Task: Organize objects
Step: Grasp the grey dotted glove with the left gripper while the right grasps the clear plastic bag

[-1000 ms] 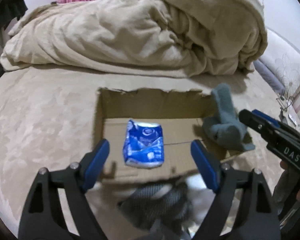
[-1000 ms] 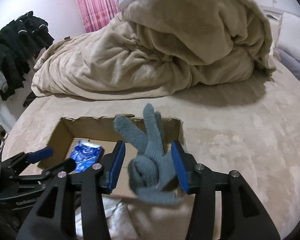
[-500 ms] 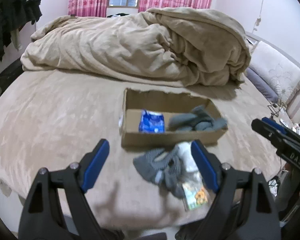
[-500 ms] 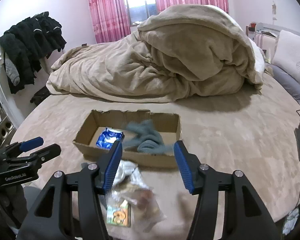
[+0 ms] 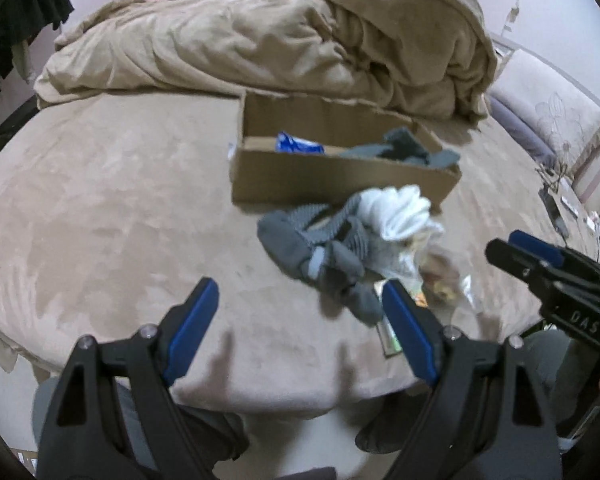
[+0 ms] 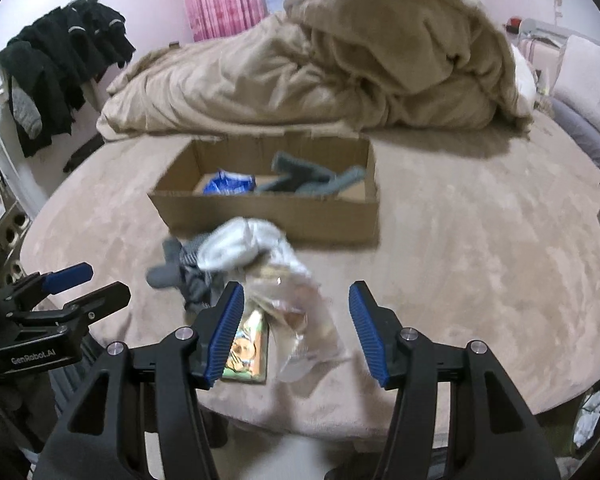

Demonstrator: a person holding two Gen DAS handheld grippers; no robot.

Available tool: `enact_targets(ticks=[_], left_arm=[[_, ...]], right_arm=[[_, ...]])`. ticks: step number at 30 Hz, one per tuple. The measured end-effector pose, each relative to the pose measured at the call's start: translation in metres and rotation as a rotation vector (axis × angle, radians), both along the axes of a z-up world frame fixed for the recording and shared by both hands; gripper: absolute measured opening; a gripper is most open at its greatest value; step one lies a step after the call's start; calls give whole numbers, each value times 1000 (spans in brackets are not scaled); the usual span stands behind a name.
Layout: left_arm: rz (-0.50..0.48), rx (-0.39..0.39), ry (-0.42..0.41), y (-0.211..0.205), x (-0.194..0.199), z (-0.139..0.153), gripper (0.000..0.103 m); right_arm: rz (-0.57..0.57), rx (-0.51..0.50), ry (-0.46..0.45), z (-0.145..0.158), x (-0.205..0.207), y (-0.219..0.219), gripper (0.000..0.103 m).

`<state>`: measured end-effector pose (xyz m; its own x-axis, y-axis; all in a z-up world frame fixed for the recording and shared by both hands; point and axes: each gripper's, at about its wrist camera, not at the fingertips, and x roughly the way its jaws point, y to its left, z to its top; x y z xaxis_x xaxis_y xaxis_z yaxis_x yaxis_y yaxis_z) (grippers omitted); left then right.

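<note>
Cardboard box [image 6: 284, 216] on the bed [image 6: 480, 248] already holds a blue crinkly packet [image 6: 229, 182] and a grey knit glove [image 6: 304, 178]. Left just in front of it: soft grey socks [image 5: 320, 248], a white sock [image 6: 240, 244], a clear plastic bag [image 6: 300, 312], a flat printed packet [image 6: 246, 348]. Both the left hand-held gripper [image 5: 300, 328] and the right hand-held gripper [image 6: 296, 332] hang wide and empty.

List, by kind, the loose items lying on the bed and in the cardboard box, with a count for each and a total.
In the cardboard box:
Blue packet: 1
Grey-green glove: 1
In front of it:
Grey knitted item: 1, a tangle that may hold more than one piece
White cloth item: 1
Clear plastic bag: 1
Printed flat packet: 1
Total: 6
</note>
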<state>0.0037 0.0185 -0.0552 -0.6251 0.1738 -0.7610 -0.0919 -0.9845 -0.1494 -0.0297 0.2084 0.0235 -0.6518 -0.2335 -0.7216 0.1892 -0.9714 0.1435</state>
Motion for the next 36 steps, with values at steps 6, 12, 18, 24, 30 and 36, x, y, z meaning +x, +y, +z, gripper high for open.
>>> enact_targets(ticks=[6,12,18,24,30,36], left_arm=[[-37,-13,-28,10,-19,-23,85],[-85,-24,-74,20,-46,-46,85],[-87,-51,-131,25,-64,-68,83],[-97,-89,-82,29,-62,-67,53],[-115,-76,-38,32,-55,-55,36],[-109,-31,7,26,-43,-30,32]], right_arm=[[-1,-1,-44,-26,-10,-1,58],[3,-3,-85,-47,-24,-2,58],[32,-2,-98,-59,-33,-7,58],[50,-19,-92,-67,-39,-7,56],[57,-23,-44,-56,-30,-4,47],[50,-20,-9,-41,-21,-3,47]])
